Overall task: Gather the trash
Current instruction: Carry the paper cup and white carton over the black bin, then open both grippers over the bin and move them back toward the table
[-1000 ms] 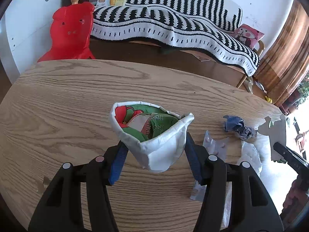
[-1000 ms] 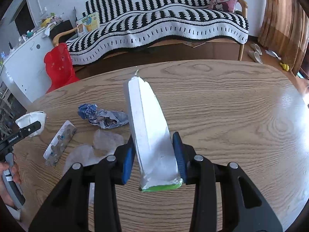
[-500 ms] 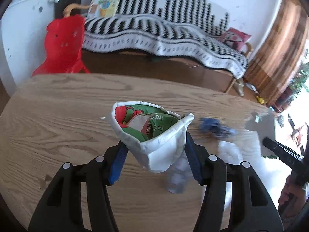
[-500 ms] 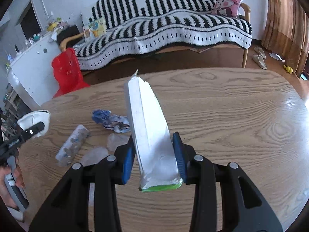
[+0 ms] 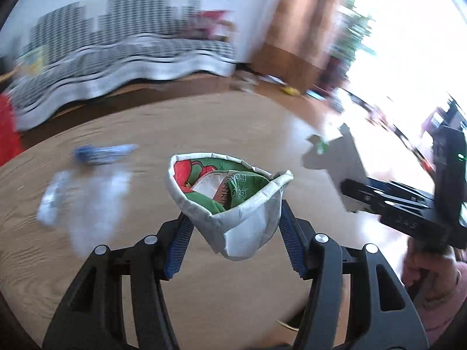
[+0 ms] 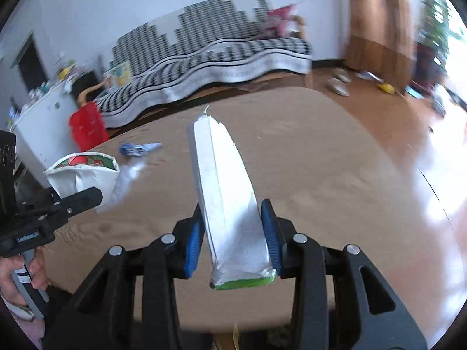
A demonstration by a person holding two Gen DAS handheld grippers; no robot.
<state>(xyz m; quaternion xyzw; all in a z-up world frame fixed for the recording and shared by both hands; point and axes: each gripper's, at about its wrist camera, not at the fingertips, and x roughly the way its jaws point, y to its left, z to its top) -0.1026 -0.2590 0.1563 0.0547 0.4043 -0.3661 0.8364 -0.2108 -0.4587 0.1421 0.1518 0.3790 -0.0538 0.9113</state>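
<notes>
A rounded wooden table (image 6: 335, 180) with a light oak grain carries the litter. Ahead and to the left of the right gripper lies a crumpled blue-and-white wrapper (image 6: 137, 148), and just nearer a patch of clear crinkled plastic film (image 6: 128, 175). In the blurred left wrist view, a pale silvery strip (image 5: 51, 198), perhaps a blister pack, lies left of that film.

A home living room is indicated by a sofa (image 6: 204, 58) draped in a black-and-white throw, a wooden table (image 6: 321, 175), a red plastic chair (image 6: 87, 129), slippers (image 6: 338, 83) left on the floor, and a wooden door (image 6: 379, 23).
</notes>
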